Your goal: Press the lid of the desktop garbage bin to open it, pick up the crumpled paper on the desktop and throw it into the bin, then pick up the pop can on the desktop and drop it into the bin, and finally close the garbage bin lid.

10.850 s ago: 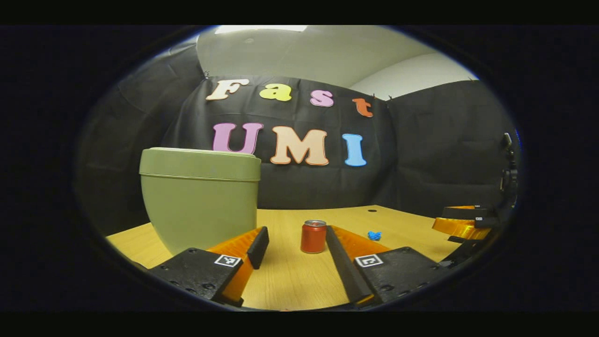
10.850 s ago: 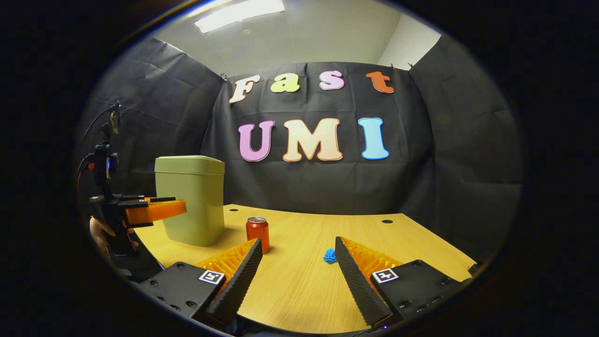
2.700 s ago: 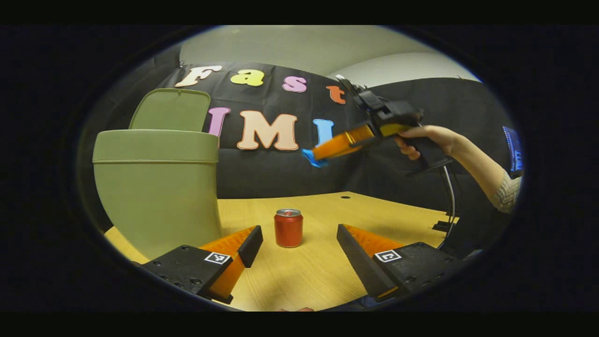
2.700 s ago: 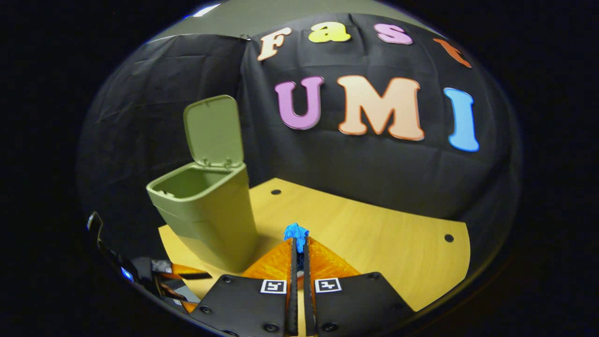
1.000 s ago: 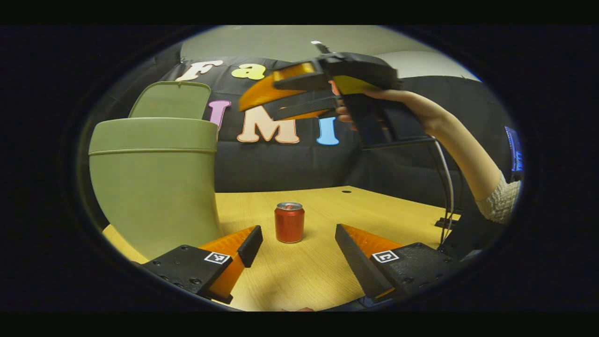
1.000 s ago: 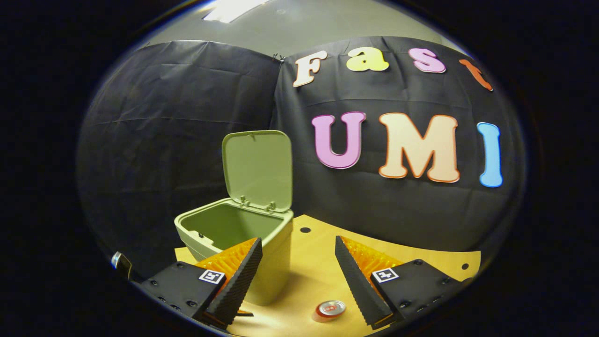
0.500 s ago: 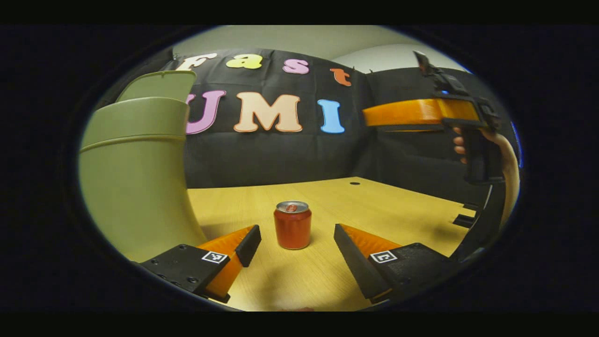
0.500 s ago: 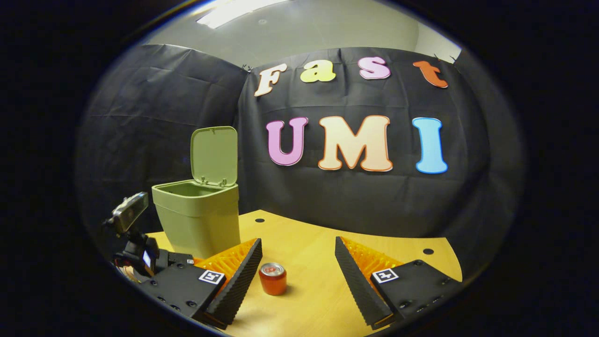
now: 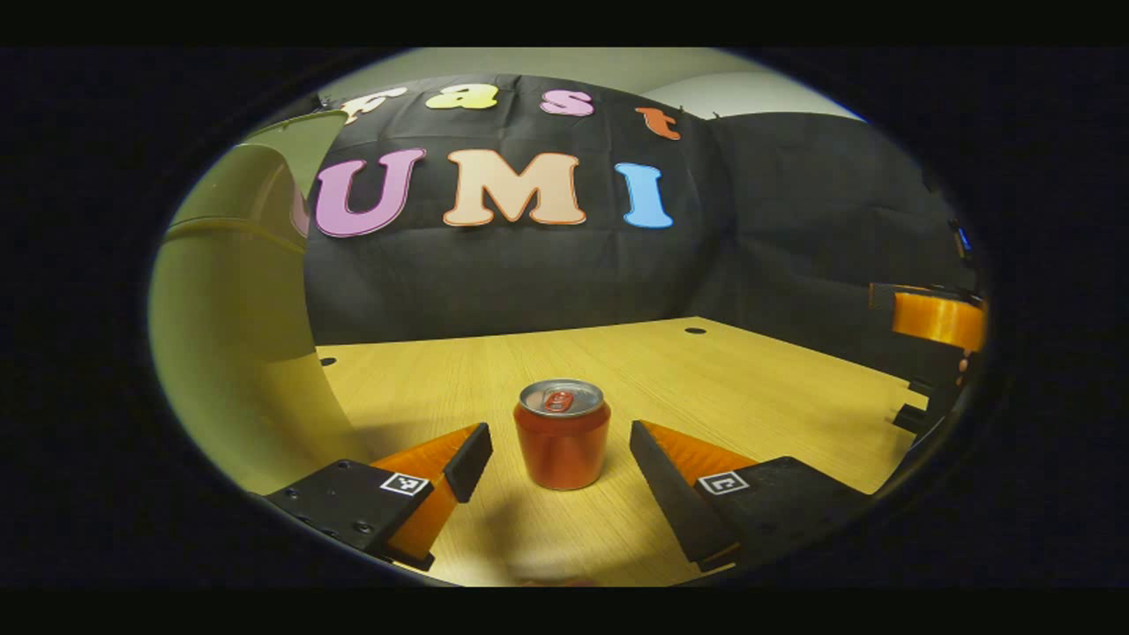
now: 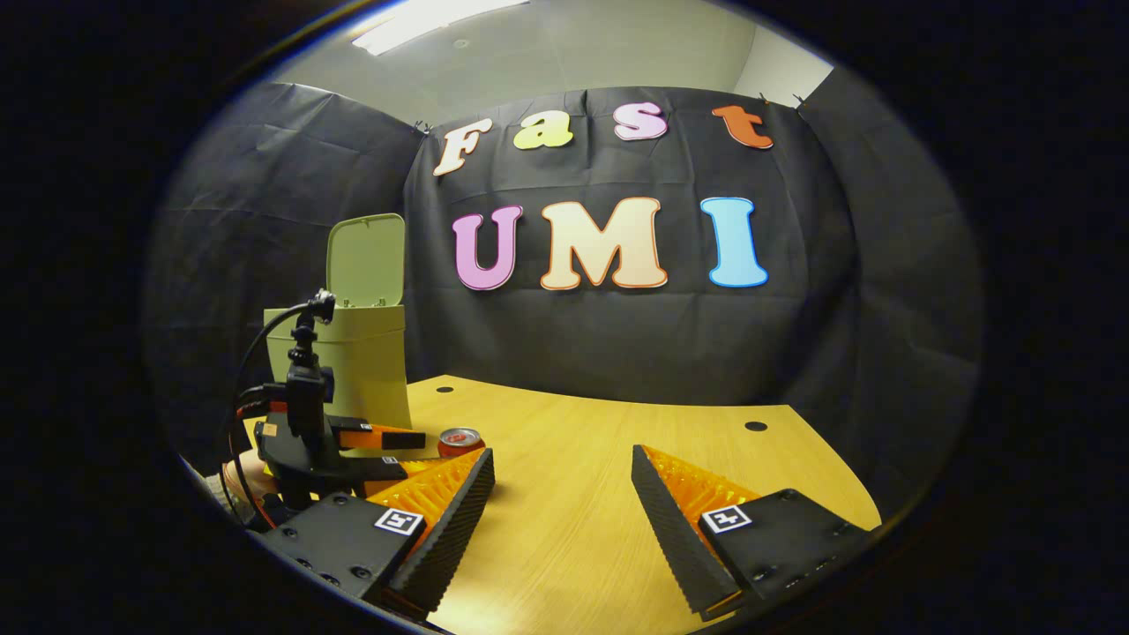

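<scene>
At the near edge of the left gripper view, left hand-held gripper [image 9: 561, 451] held low and level over the worktop [image 9: 723, 379], fingers [image 9: 467, 448] set wide apart, nothing between the pads. Just ahead, centred in the gap, pop can [image 9: 562, 433] standing upright on the wood, touching neither finger. Beside it to the left, garbage bin [image 9: 229, 326] looming close, lid [image 9: 304, 145] tipped up at the top edge. Farther right, at the rim of that view, part of the right hand-held gripper [image 9: 935, 316] held above the worktop edge. In the right gripper view, right hand-held gripper [image 10: 562, 511] also low and level, fingers [image 10: 454, 520] spread wide and empty over bare wood. Beyond its left finger, left hand-held gripper [image 10: 388, 438] seen side-on, pointing at the pop can [image 10: 459, 439], a hand [image 10: 238, 481] partly visible at its grip. Behind that, garbage bin [image 10: 353, 362] with lid [image 10: 366, 260] standing open and upright. Crumpled paper not made out anywhere on the worktop [image 10: 617, 441].
</scene>
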The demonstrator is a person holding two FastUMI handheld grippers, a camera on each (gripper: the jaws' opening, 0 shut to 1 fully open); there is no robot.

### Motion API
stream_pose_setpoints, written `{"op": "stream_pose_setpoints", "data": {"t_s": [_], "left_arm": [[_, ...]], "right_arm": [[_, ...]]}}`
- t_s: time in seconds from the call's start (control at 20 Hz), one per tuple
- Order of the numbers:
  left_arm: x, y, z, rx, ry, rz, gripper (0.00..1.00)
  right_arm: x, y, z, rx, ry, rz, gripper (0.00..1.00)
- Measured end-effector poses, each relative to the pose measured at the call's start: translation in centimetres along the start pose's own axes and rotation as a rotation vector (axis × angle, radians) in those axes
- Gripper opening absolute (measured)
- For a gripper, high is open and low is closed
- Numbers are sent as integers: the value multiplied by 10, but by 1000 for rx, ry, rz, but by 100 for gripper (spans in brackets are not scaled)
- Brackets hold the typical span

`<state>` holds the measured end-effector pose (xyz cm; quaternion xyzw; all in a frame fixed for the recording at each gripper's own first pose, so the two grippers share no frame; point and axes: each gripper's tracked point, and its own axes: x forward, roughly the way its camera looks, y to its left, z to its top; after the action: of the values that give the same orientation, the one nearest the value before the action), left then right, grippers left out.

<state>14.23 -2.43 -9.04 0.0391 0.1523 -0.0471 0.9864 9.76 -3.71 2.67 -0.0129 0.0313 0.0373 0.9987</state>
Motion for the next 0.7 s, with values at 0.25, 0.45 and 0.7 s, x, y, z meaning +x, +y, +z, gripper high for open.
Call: {"op": "stream_pose_setpoints", "data": {"t_s": [0.25,0.45,0.7], "left_arm": [[18,7,0,12,18,30,94],[30,9,-5,18,45,46,94],[39,9,-13,-18,69,56,79]], "right_arm": [[-2,-15,-32,-31,28,-36,98],[-1,-19,-41,9,36,-18,99],[0,-31,-34,35,7,-31,98]]}}
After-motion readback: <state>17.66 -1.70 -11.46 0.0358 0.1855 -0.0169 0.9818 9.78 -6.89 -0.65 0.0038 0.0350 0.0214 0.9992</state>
